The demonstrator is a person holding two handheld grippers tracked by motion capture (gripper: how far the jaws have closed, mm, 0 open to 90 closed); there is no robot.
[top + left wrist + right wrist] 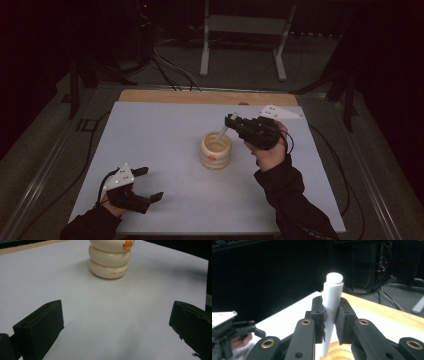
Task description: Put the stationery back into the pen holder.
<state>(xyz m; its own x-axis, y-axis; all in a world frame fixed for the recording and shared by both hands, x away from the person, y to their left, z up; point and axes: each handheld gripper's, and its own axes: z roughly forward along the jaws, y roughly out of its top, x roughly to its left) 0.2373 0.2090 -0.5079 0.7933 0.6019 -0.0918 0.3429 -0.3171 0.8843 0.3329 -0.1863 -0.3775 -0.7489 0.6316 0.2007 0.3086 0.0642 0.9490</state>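
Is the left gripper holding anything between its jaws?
No: the left gripper has its jaws spread wide over bare white table, with the cream ringed cup standing well beyond them.

Dark lab: floor cables, metal stand, white table.

Two claws in all: the left claw with its jaws spread wide and nothing between them; the right claw clamped on one white stick; one cream ribbed cup, standing just below the right claw's tip and well ahead of the left claw; one orange mark on the cup's side; one white desk under both claws; one metal stand on the floor beyond the desk.
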